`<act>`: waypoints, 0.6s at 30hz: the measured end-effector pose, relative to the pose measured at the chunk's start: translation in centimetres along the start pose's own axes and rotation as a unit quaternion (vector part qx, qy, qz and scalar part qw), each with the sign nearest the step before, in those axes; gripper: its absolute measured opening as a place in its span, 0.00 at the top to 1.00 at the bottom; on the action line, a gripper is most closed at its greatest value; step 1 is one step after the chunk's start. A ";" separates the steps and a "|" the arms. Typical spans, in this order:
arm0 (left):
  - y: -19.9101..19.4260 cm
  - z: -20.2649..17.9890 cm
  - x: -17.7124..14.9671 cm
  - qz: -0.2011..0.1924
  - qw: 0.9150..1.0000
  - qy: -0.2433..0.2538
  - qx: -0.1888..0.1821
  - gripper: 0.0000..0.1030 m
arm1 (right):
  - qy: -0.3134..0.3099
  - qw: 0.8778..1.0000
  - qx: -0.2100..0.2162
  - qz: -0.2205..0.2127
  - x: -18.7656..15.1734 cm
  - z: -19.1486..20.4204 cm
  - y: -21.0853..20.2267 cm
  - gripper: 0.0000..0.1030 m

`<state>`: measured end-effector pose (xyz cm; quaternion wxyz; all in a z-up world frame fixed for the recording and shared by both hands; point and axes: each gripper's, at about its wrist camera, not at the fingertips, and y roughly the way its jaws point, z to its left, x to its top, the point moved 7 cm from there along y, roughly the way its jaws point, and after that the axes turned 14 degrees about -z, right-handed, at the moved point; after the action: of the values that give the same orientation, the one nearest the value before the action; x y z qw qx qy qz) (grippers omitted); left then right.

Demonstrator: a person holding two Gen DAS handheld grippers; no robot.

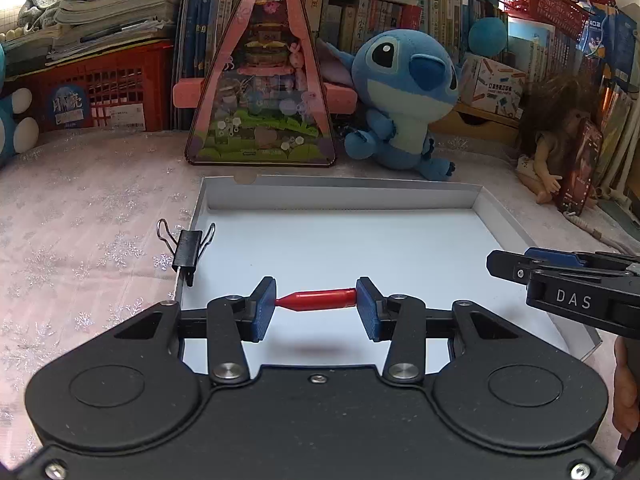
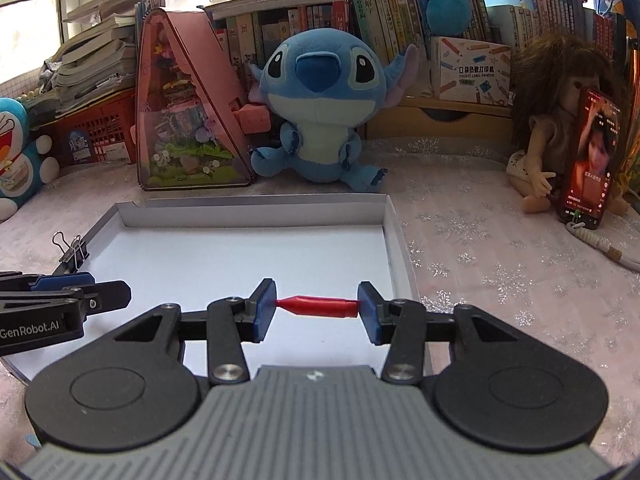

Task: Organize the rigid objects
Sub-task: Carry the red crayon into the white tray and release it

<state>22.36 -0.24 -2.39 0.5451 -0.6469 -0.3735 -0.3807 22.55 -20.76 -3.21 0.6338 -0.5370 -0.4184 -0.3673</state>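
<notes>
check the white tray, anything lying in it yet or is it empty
Empty as far as shown: the white tray has a bare floor. The red pieces are held above it, and the binder clip sits on its rim.

- Shallow box lid (image 1: 340,196) on table (image 1: 80,240); binder clip (image 1: 188,250) on its left wall.
- Stitch plush (image 1: 400,100) behind lid; doll (image 2: 548,148) at right.

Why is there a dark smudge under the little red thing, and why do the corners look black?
Left wrist view: the smudge is the shadow of the small red plastic bullet-shaped piece, cast on the shallow white cardboard tray. Right wrist view: bright window glare at top left. Both views: the fisheye lens bends the edges and blackens the corners.
</notes>
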 end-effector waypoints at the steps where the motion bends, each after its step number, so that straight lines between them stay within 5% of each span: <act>1: 0.3 0.1 -0.2 0.001 1.000 0.001 0.002 0.60 | 0.002 1.000 0.000 0.003 -0.1 0.0 0.2 0.51; 18: 3.2 0.5 -0.9 -0.008 0.999 0.045 0.012 0.59 | -0.005 1.000 -0.002 0.027 -1.0 0.7 2.4 0.51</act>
<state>24.90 -0.21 -4.59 0.5658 -0.6197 -0.3582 -0.4094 24.27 -19.72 -5.00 0.6405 -0.5508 -0.4063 -0.3483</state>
